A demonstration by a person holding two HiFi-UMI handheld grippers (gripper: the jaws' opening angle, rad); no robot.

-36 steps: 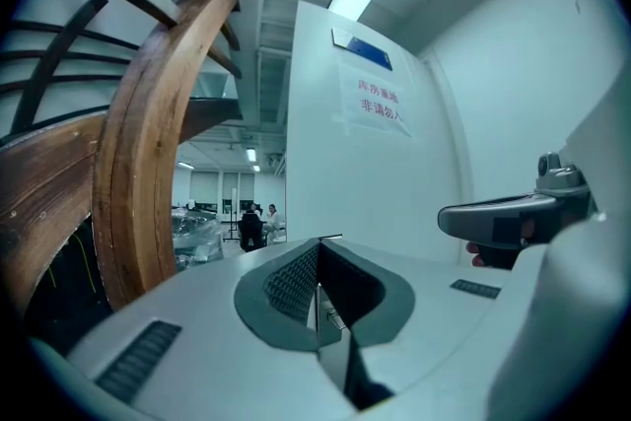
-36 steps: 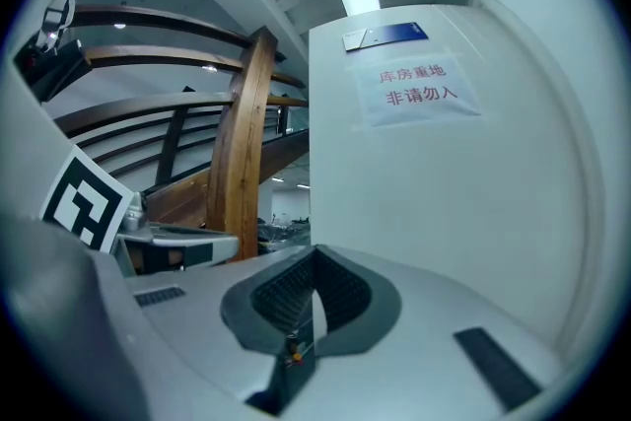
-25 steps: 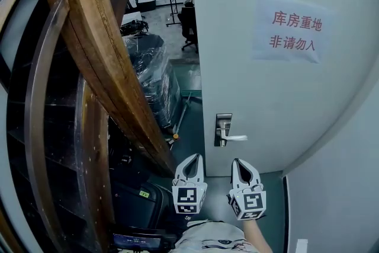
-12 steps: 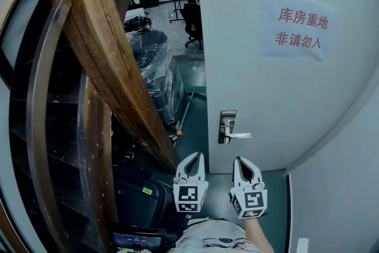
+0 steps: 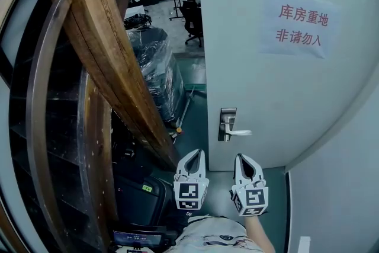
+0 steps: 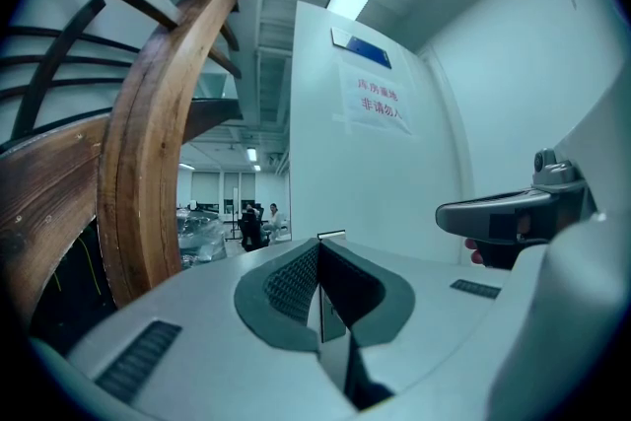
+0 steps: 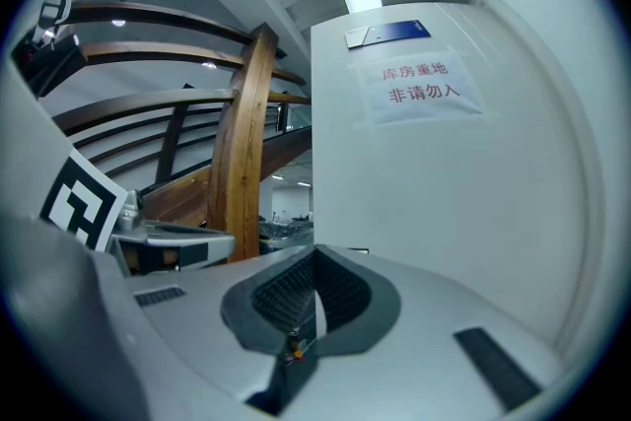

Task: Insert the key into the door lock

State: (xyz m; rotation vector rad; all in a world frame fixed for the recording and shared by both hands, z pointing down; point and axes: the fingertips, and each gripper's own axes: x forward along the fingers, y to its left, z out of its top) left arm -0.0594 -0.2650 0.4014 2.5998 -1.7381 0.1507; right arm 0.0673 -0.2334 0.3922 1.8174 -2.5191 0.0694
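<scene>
The white door [image 5: 266, 86] stands ahead, with a metal lock plate [image 5: 227, 118] and a lever handle [image 5: 238, 133] near its left edge. My left gripper [image 5: 191, 154] and right gripper [image 5: 242, 159] are held side by side, pointing level at the door, below and short of the handle. In the left gripper view the left gripper [image 6: 317, 251] is shut with its pads together. The right gripper [image 7: 315, 256] is shut too, and a tiny orange-spotted bit [image 7: 290, 350] shows deep in its slit. I cannot make out a key in any view.
A thick curved wooden beam [image 5: 100, 50] and a dark railing fill the left. Plastic-wrapped goods [image 5: 151, 62] and a black case [image 5: 139, 194] lie beside the open doorway. A person sits on a chair [image 5: 190, 9] far beyond. A paper sign [image 5: 301, 23] hangs on the door. A white wall [image 5: 337, 186] closes the right.
Both grippers stay where they were, still shut. Only the head view has shifted slightly, so the door and handle sit a little further right.
</scene>
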